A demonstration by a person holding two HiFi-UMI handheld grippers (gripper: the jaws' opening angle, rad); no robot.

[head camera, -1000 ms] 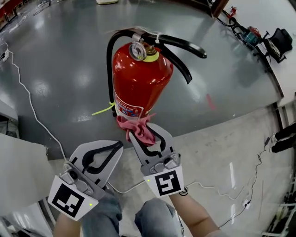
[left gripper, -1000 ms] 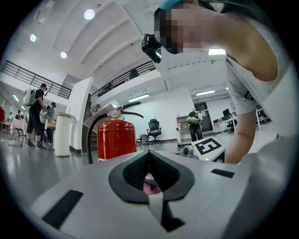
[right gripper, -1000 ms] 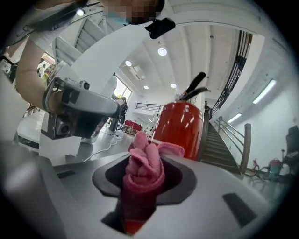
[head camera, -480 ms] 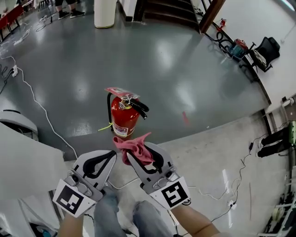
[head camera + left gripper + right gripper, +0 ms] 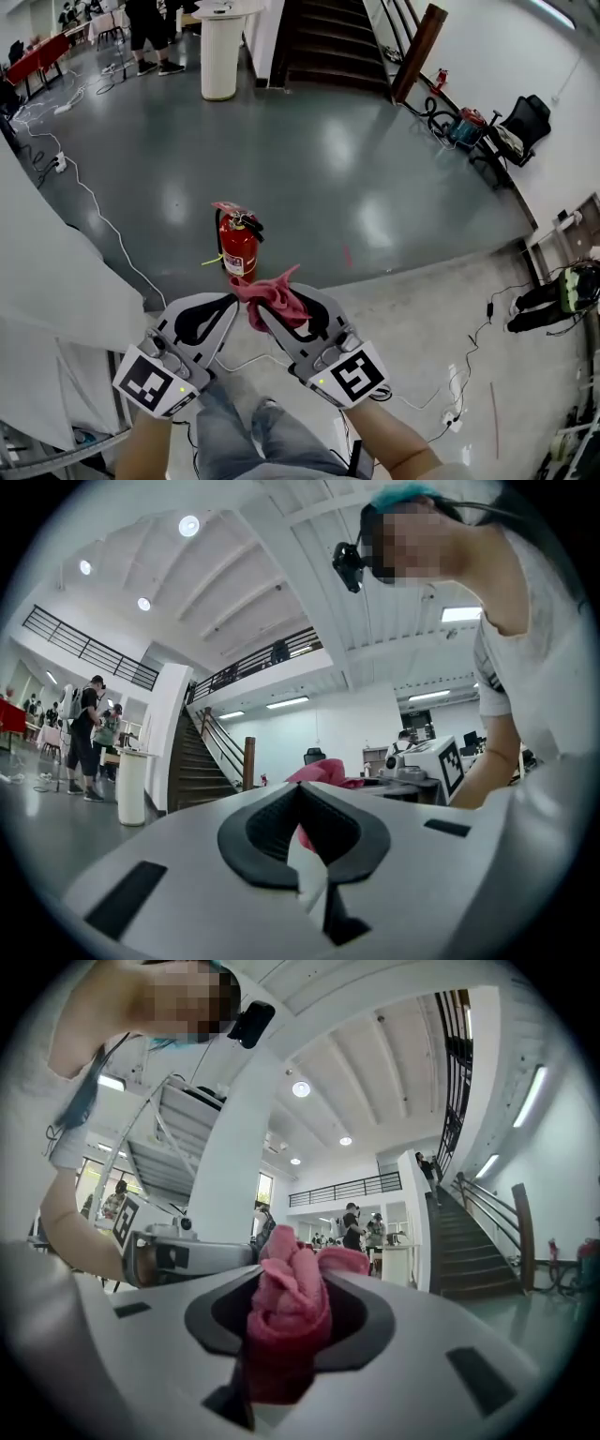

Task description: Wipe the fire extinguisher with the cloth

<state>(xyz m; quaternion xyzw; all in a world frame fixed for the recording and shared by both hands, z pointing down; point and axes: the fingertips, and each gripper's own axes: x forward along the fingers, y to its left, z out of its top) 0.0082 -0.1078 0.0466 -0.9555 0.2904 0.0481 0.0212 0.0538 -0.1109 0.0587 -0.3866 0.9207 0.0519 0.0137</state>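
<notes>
A red fire extinguisher (image 5: 239, 246) with a black hose stands upright on the grey floor, well beyond both grippers. My right gripper (image 5: 274, 302) is shut on a bunched pink cloth (image 5: 277, 300), held in the air apart from the extinguisher. The right gripper view shows the cloth (image 5: 284, 1312) clamped between the jaws of that gripper (image 5: 291, 1283). My left gripper (image 5: 228, 302) sits just left of it, shut and empty. Behind the closed jaws of the left gripper (image 5: 300, 797), the cloth (image 5: 325, 774) peeks out.
A white cable (image 5: 98, 214) runs over the floor left of the extinguisher. A white round pedestal (image 5: 217, 54), a staircase (image 5: 323, 37) and people stand at the back. Bags and gear (image 5: 473, 127) lie at the right. A white surface (image 5: 56, 281) borders my left side.
The extinguisher has shrunk from filling the view to a small shape far below. Both grippers have pulled away from it, and the cloth stays in the right gripper.
</notes>
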